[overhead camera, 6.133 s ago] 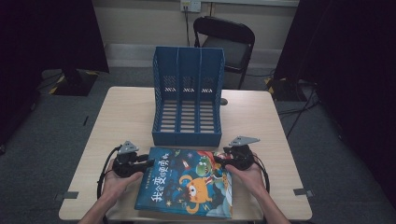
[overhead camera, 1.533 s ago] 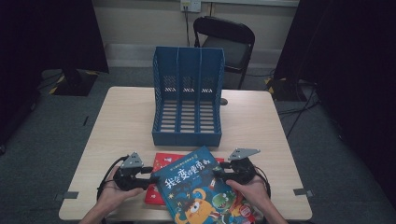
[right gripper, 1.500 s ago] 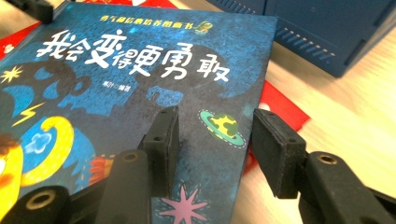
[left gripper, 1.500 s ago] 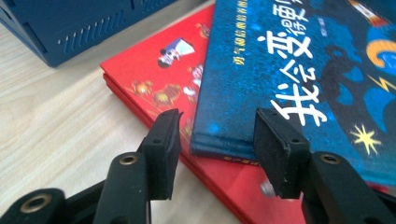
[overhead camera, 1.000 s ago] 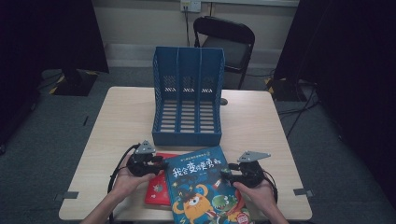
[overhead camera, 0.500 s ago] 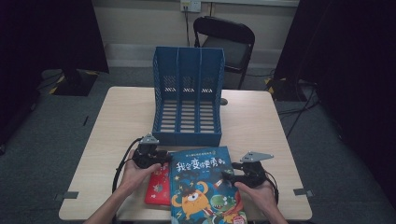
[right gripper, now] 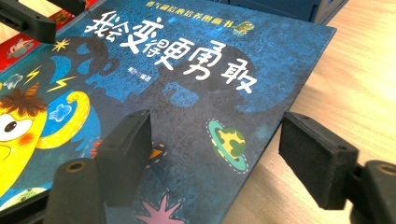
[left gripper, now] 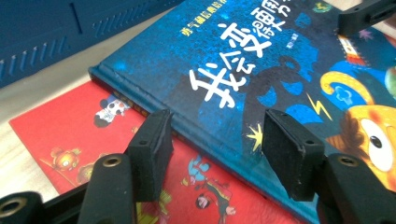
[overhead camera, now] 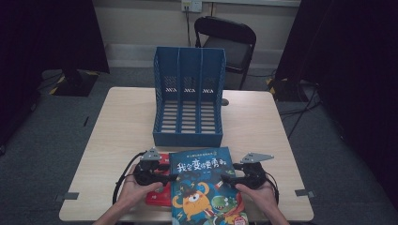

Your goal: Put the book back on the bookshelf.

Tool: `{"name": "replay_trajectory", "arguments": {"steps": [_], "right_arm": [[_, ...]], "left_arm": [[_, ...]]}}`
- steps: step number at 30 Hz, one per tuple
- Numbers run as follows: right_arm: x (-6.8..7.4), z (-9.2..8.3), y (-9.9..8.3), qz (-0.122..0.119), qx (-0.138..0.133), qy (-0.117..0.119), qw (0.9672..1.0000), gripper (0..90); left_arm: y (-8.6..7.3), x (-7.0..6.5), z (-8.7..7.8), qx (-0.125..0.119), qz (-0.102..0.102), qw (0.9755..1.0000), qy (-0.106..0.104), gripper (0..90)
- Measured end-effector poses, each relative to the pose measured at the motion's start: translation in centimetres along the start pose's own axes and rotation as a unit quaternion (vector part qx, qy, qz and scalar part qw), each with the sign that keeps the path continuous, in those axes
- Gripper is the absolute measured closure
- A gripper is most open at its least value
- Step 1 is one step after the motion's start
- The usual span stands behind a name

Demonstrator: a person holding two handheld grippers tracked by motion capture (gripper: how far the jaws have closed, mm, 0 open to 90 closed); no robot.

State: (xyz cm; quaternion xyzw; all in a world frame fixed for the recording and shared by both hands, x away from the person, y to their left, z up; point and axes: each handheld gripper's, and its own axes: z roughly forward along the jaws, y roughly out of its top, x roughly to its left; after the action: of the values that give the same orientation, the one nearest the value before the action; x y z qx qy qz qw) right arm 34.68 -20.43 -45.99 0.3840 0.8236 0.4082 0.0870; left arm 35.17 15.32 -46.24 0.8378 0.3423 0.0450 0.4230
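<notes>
dark curtains and a pale wall close off the room behind a light wooden desk (overhead camera: 122,126). a blue file rack (overhead camera: 189,96) with three slots stands upright at the middle of the desk, and a black chair (overhead camera: 227,44) sits behind it.

just in front of the rack lies a blue picture book (overhead camera: 204,185) (left gripper: 261,60) (right gripper: 187,93), flat, its cover up, its top edge near the rack's base. it rests partly on a red book (overhead camera: 157,197) (left gripper: 70,135), which lies flat on the desk and sticks out at the blue book's left side, also in front of the rack.

the left hand-held gripper (overhead camera: 162,177) (left gripper: 215,158) is at the blue book's left edge, in front of the rack's left corner. its jaws have just been opening; they straddle the spine edge of the blue book without pressing on it, so nothing is gripped.

the right hand-held gripper (overhead camera: 230,178) (right gripper: 215,158) is at the blue book's right edge, in front of the rack's right corner. its jaws have just been opening too and stand wide: one pad (right gripper: 128,149) over the cover, the other (right gripper: 315,158) over bare desk, the book's edge loose between them.
</notes>
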Motion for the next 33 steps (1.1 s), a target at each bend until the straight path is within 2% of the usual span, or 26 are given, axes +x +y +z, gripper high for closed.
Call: {"name": "replay_trajectory", "arguments": {"steps": [2,3,6,8,10,12,15,17,22,23,27,33], "right_arm": [[0.1,0.1,0.1,-0.004,0.005,-0.001,1.0000,21.8],[0.3,0.1,0.2,-0.006,0.009,-0.006,0.9999,19.7],[0.5,0.1,0.1,-0.010,0.008,-0.012,0.9998,18.8],[0.7,0.1,0.2,-0.016,0.007,-0.023,0.9996,18.3],[0.7,0.1,0.2,-0.014,0.007,-0.024,0.9996,18.3],[0.7,0.1,0.1,-0.013,0.004,-0.024,0.9996,18.4],[0.1,0.3,0.1,0.008,0.007,-0.011,0.9999,15.2],[0.0,0.3,0.1,0.014,0.007,-0.007,0.9999,14.9],[-0.4,0.7,0.1,0.030,0.008,0.004,0.9995,14.2],[-0.4,0.8,0.3,0.029,0.009,0.003,0.9995,13.8],[-0.4,0.9,0.5,0.026,0.012,0.001,0.9996,13.7],[-0.1,0.5,0.7,0.020,0.002,-0.007,0.9998,15.4]], "left_arm": [[0.0,0.2,0.1,-0.005,0.001,1.0000,0.003,47.0],[0.2,0.6,0.3,-0.012,-0.005,0.9999,0.002,48.4],[0.4,0.8,0.7,-0.019,-0.009,0.9998,0.007,48.5],[0.9,1.0,1.0,-0.012,-0.011,0.9998,0.012,47.1],[1.1,1.1,1.0,-0.007,-0.008,0.9999,0.012,47.2],[1.0,1.2,1.0,-0.011,-0.014,0.9998,0.010,48.5],[0.7,1.4,1.0,-0.021,-0.010,0.9997,0.007,49.3],[0.7,1.1,0.9,-0.016,-0.012,0.9997,0.011,49.1],[0.3,-0.1,0.8,-0.012,0.014,0.9998,0.011,38.2],[0.3,-0.3,0.8,-0.011,0.006,0.9999,0.006,36.1],[0.2,-0.2,0.7,-0.013,0.006,0.9999,0.004,36.9],[0.2,-0.1,0.7,-0.015,0.007,0.9999,0.005,37.8]]}}
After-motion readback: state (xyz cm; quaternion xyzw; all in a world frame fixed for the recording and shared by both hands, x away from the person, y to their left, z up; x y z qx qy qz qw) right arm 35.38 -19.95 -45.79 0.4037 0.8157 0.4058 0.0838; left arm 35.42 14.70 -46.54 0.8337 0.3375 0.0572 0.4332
